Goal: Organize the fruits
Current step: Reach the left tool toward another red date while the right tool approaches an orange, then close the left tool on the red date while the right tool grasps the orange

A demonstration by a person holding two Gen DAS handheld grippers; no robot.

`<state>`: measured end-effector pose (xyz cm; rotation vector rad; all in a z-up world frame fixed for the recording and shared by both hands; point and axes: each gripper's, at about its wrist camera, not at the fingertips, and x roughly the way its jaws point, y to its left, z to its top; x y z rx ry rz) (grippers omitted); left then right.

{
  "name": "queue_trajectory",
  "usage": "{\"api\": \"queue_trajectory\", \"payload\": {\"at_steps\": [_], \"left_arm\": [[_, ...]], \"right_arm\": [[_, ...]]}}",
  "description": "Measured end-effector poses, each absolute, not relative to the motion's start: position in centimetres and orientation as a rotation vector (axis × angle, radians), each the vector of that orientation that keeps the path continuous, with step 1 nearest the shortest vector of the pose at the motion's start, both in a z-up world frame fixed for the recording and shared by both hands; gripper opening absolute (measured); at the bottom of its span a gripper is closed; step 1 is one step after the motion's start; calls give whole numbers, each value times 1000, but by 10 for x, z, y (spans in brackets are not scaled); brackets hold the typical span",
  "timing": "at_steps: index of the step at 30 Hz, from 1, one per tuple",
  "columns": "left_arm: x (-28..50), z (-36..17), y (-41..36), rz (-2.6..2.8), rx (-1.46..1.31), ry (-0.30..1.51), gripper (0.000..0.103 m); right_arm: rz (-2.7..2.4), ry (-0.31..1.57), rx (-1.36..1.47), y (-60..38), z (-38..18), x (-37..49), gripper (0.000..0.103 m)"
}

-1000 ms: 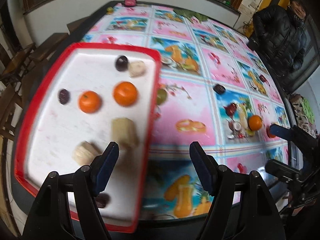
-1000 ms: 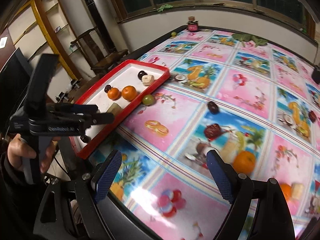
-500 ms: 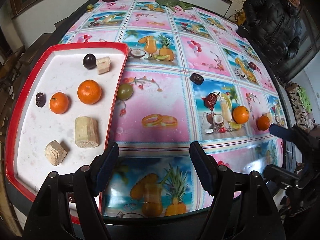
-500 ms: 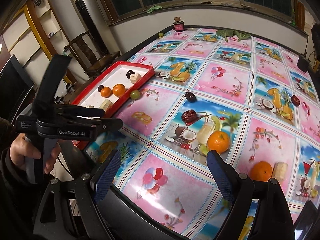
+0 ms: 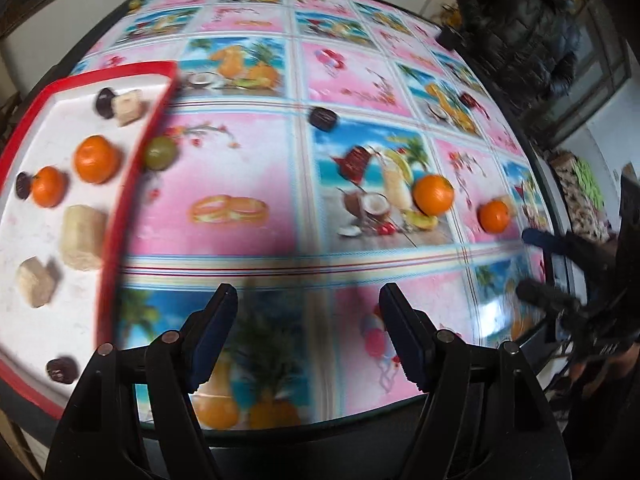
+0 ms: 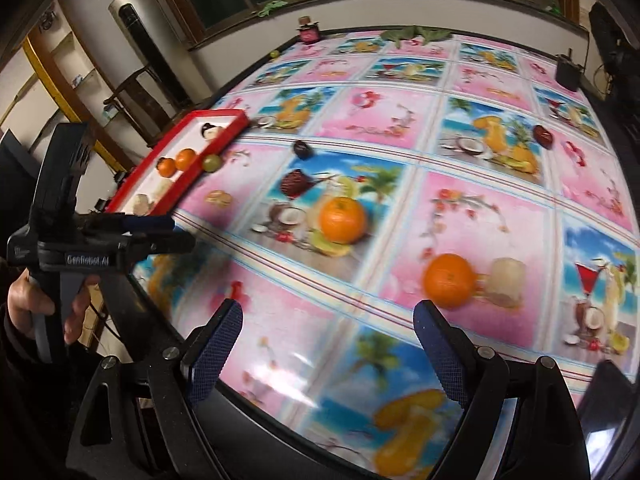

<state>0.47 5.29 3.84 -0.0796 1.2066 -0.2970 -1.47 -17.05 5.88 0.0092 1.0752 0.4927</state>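
Hovering over the bench with nothing between their pads, the left tool and right tool both stand wide. The red tray at the left edge holds two oranges, pale chunks and dark fruits. Two more oranges and a green fruit just beside the tray lie on the patterned cloth.
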Motion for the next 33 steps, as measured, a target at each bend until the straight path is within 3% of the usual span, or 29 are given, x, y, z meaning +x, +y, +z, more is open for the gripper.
{"api": "queue_trajectory", "payload": {"at_steps": [10, 12, 14, 21, 28, 30, 31, 33], "left_arm": [[47, 34, 32, -306, -43, 1174, 73], [61, 32, 29, -307, -39, 1168, 73], [73, 28, 24, -320, -29, 1179, 61], [84, 24, 3, -403, 53, 1164, 56], [94, 19, -5, -418, 89, 1163, 40], [97, 18, -8, -418, 94, 1169, 31], [97, 18, -11, -404, 114, 1169, 22], [97, 18, -11, -392, 121, 1173, 19]], "right_arm": [[484, 1062, 42, -176, 63, 5, 88], [496, 1067, 33, -167, 61, 11, 82], [503, 1071, 22, -155, 58, 20, 75], [459, 1065, -47, -133, 45, 36, 70], [434, 1087, -83, -128, 32, 48, 66], [431, 1093, -83, -126, 29, 51, 62], [431, 1095, -82, -125, 27, 52, 61], [431, 1102, -85, -122, 23, 56, 53]]}}
